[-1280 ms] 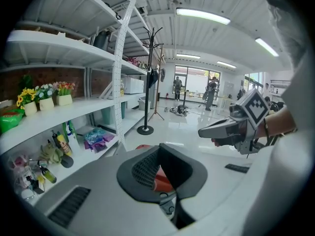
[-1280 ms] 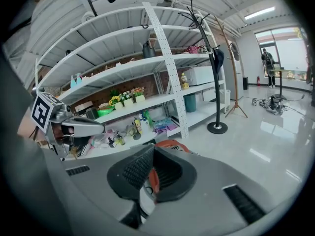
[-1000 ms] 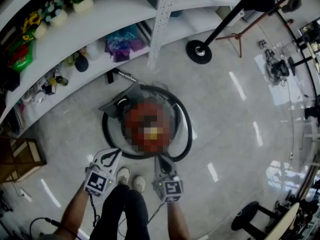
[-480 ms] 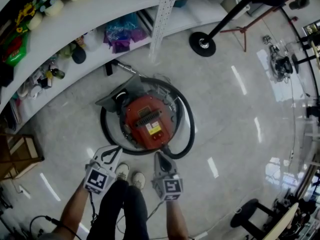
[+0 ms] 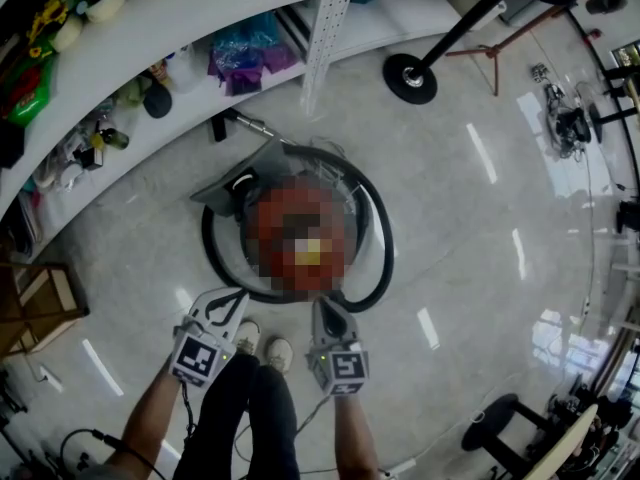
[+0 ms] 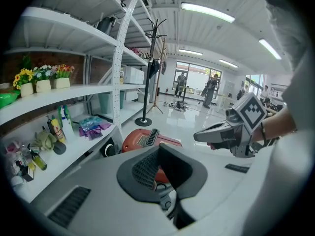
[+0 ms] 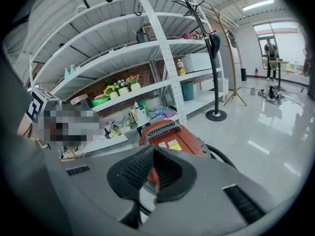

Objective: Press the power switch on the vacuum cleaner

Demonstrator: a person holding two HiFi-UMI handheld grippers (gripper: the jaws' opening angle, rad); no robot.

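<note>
Grippers (image 5: 238, 294) (image 5: 319, 304) barely moved, vacuum cleaner (image 7: 173, 137) just beyond jaws

Both forearms are extended forward and downward. The left gripper (image 5: 236, 297) and right gripper (image 5: 324, 306) are held side by side, jaws closed.

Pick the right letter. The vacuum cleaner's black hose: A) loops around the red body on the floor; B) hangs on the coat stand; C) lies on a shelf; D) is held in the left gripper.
A: in the head view the black hose curves around the vacuum cleaner on the floor.
</note>
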